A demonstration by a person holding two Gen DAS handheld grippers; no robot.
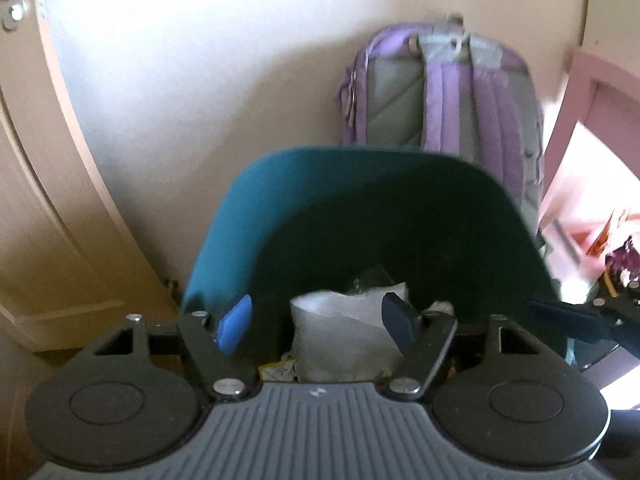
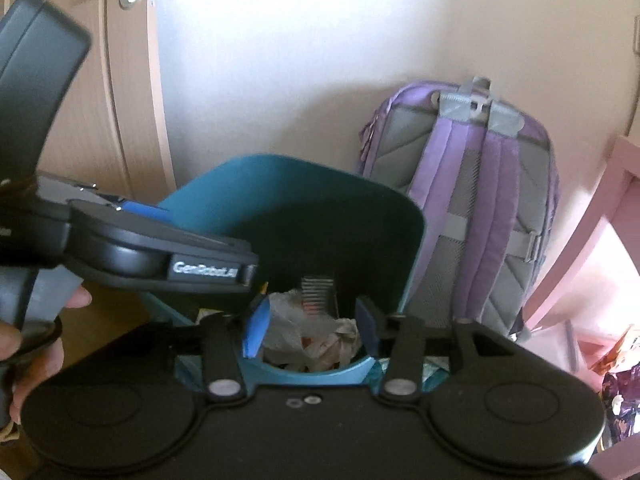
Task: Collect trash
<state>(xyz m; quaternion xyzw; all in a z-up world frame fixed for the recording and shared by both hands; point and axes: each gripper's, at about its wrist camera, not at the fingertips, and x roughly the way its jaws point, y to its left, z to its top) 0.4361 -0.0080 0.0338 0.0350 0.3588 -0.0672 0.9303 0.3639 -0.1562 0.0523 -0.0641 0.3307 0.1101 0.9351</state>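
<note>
Both jaws stand apart and empty: the left gripper [image 1: 316, 316] and right gripper [image 2: 310, 326] hang over the teal bin [image 1: 360, 208], crumpled plastic trash [image 1: 344, 332] lying between and below their fingers; a purple backpack [image 2: 480, 200] leans beyond

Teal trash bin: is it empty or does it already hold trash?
It holds trash. Inside the teal trash bin lie a crumpled plastic bag and wadded paper; how full it is cannot be told.

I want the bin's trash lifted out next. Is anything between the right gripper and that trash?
Nothing visible: the right gripper is open just above the crumpled trash inside the teal bin.
</note>
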